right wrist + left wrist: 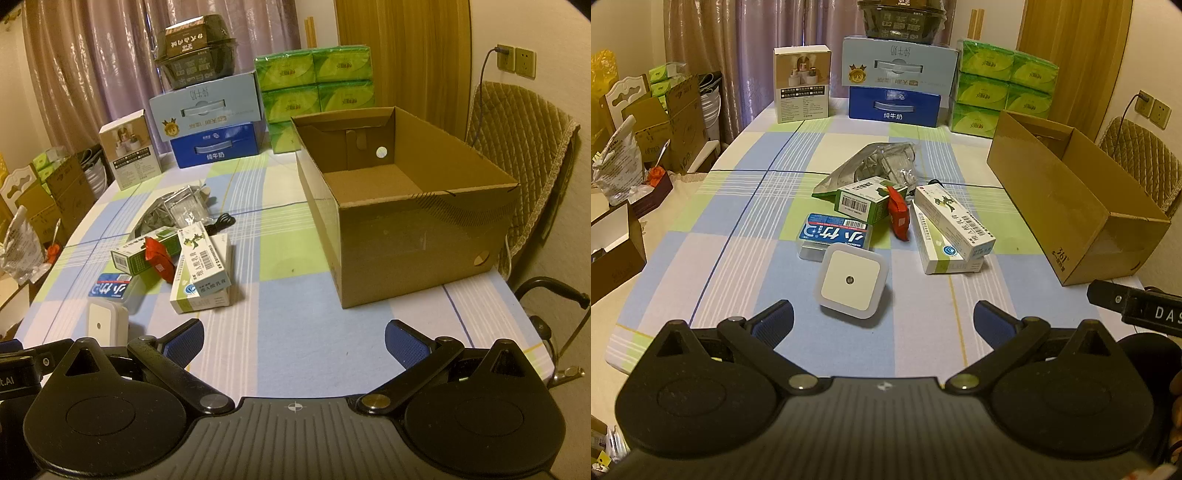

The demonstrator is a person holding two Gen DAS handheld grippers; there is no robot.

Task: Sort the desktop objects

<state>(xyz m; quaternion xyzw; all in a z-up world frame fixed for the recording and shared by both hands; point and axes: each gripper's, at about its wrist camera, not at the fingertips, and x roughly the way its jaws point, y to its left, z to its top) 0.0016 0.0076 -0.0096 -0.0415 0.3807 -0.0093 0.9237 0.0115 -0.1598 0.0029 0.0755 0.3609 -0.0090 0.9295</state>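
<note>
Left wrist view puts the white square night light (850, 283) dead ahead of my left gripper (883, 319), just beyond the fingertips and nearly centred between them, a touch toward the left pad. Its jaws are spread wide, holding nothing. It sits on the checked tablecloth (738, 258) nearest me, in front of the blue case (834, 234) and the pile of cartons. Being square, it has no long axis to line up with — a straight push forward should bracket it, I'd judge.

My right gripper (294, 339) is also spread and empty, aimed at bare cloth with the open cardboard box (413, 236) ahead to its right. From there the night light lies well off to the left, so the left one is plainly nearer.
</note>
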